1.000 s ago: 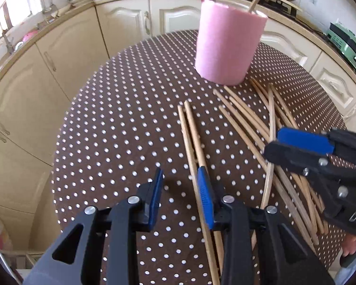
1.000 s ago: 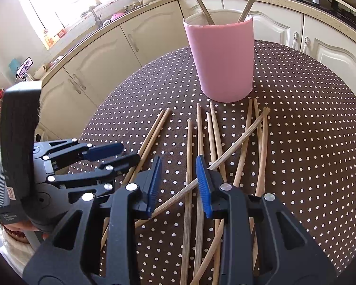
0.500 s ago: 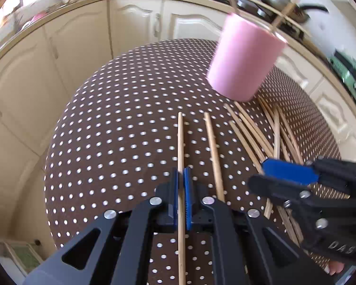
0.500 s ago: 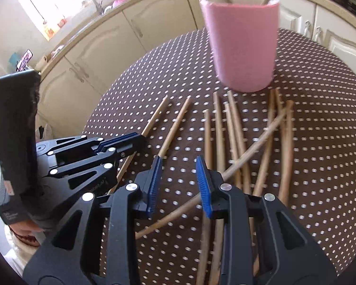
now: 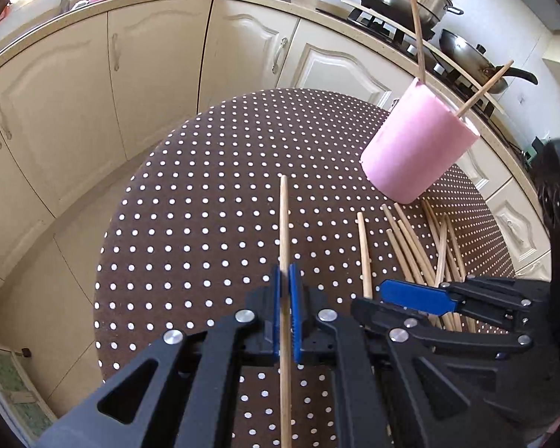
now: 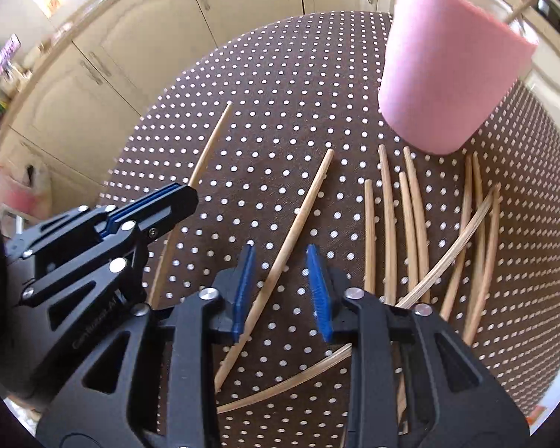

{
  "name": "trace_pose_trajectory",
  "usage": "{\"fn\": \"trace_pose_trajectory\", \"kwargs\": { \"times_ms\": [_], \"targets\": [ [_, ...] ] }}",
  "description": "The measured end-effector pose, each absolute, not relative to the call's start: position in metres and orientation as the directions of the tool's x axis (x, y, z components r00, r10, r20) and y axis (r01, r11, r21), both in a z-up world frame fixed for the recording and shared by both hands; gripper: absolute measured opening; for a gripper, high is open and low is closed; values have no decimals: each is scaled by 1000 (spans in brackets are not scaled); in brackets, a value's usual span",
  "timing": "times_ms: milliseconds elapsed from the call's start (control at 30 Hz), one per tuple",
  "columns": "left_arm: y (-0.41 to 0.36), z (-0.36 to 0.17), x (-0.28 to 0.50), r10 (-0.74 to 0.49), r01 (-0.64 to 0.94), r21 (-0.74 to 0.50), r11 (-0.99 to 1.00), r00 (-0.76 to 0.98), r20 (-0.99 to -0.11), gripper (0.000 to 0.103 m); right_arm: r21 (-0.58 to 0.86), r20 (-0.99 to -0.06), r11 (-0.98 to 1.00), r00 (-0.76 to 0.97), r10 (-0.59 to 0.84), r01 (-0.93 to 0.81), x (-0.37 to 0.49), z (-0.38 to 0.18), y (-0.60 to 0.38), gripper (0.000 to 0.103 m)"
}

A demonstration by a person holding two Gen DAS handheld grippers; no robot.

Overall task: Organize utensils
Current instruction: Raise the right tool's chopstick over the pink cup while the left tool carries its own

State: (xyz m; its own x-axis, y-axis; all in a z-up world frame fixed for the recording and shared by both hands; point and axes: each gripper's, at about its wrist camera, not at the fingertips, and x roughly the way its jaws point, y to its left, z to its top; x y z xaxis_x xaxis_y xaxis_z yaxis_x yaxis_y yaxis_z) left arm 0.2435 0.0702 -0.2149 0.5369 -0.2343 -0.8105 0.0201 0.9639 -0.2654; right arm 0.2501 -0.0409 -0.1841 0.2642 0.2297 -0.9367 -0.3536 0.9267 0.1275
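My left gripper point(image 5: 286, 280) is shut on a wooden chopstick point(image 5: 284, 224) and holds it above the dotted brown table point(image 5: 205, 194); in the right wrist view it point(image 6: 184, 192) grips the same chopstick point(image 6: 209, 149) at the left. My right gripper point(image 6: 282, 268) is open, its jaws on either side of a second chopstick point(image 6: 298, 220) that lies on the table; it also shows in the left wrist view point(image 5: 384, 296). A pink cup point(image 5: 418, 149) with two chopsticks in it stands at the far right, also in the right wrist view point(image 6: 444, 71). Several more chopsticks point(image 6: 414, 224) lie below it.
Cream kitchen cabinets point(image 5: 160, 74) curve around the far side of the round table. A stove with pots point(image 5: 429, 0) stands behind the cup. The table edge point(image 5: 104, 246) drops off at the left.
My left gripper has closed on a chopstick and lifted it off the table. My right gripper has moved left over the neighbouring chopstick and stays open.
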Motion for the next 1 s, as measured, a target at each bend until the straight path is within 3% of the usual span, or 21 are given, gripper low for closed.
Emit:
{"fn": "trace_pose_trajectory", "kwargs": {
  "times_ms": [200, 467, 700, 1000],
  "targets": [
    [74, -213, 238, -257, 16, -295, 955, 543, -800, 5, 68, -945, 923, 272, 181, -378, 255, -184, -25, 8],
    [75, -188, 232, -283, 48, -321, 946, 605, -744, 5, 141, -893, 922, 357, 276, -360, 253, -179, -35, 6],
    [60, -151, 217, -334, 130, -351, 927, 713, -616, 5, 249, -759, 900, 505, 411, -358, 236, -129, -65, 6],
    [15, -108, 217, -405, 272, -339, 900, 809, -426, 5, 313, -589, 875, 648, 483, -369, 223, -75, -130, 6]
  ]
}}
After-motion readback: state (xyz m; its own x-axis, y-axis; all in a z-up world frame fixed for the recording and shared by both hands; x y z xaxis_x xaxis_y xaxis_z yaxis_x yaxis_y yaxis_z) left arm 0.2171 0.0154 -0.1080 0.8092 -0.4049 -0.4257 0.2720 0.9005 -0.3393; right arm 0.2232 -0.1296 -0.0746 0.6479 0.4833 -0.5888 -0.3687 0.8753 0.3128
